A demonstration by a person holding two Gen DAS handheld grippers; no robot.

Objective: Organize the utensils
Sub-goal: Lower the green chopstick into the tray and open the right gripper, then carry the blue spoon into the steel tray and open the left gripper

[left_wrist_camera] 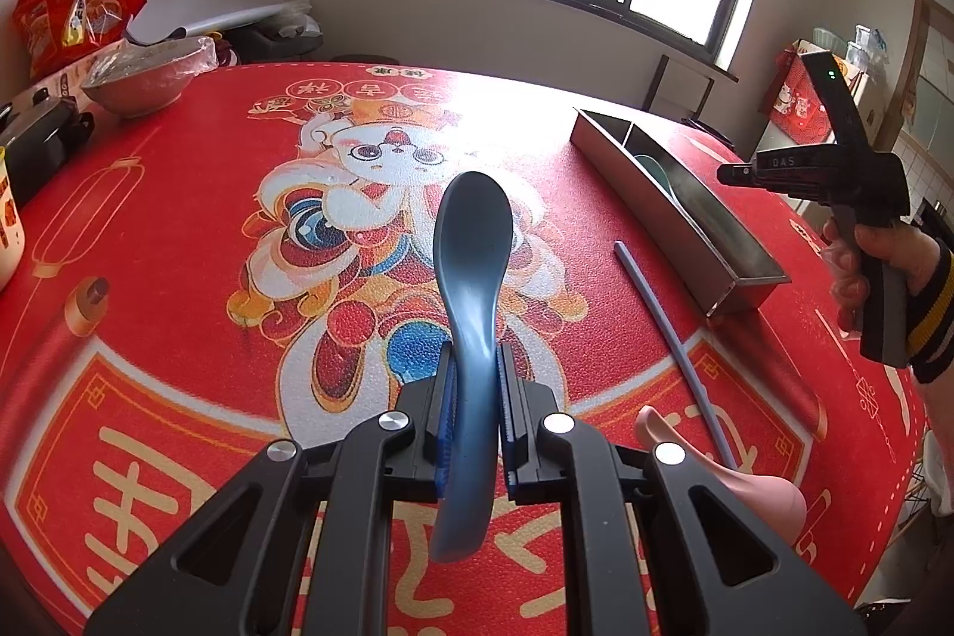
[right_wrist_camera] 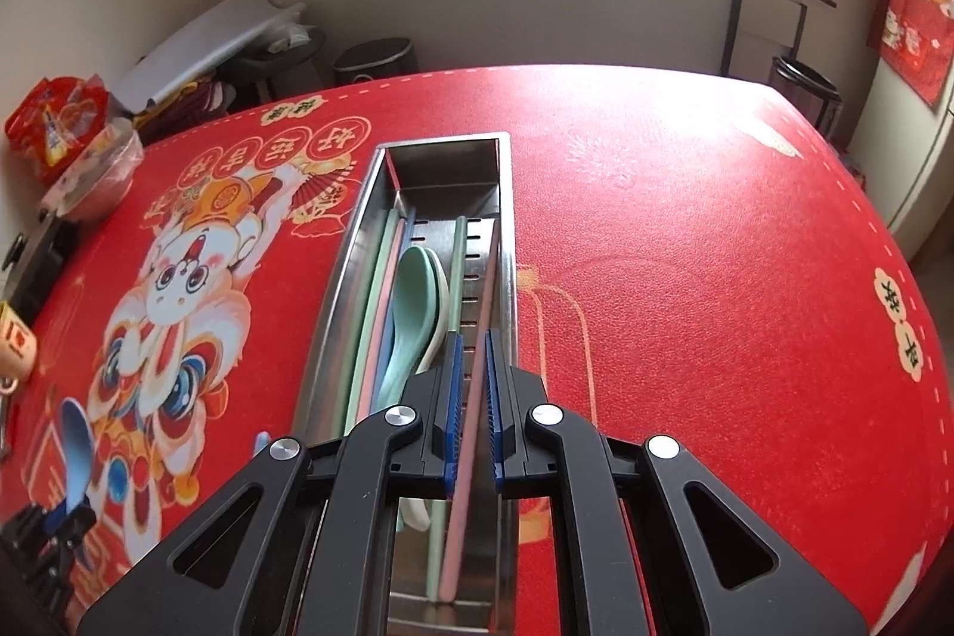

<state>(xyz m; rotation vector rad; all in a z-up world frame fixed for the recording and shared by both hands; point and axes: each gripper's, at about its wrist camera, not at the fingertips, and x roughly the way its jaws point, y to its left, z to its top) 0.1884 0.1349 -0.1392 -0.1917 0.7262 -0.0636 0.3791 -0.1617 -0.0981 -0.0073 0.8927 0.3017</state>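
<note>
Risking a swivel or slip of the blue spoon (left_wrist_camera: pixel 471 242) if swung fast, being pinched only at the handle. Risking also a knock against the pink spoon (left_wrist_camera: pixel 769 493) and grey-blue chopstick (left_wrist_camera: pixel 674 338) loose on the red cloth beside the steel tray (left_wrist_camera: pixel 668 219). Clamps narrow on that handle with the left gripper (left_wrist_camera: pixel 474 356). Farther off, hangs over the tray with the right gripper (right_wrist_camera: pixel 472 338), all but closed, in line with a pink chopstick (right_wrist_camera: pixel 468 427); cannot tell whether pinched.

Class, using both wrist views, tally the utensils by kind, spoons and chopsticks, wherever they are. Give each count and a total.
Spoons: 4 (blue spoon, pink spoon, green spoon, white spoon)
Chopsticks: 6 (green chopstick, pink chopstick, blue chopstick)
Total: 10
</note>
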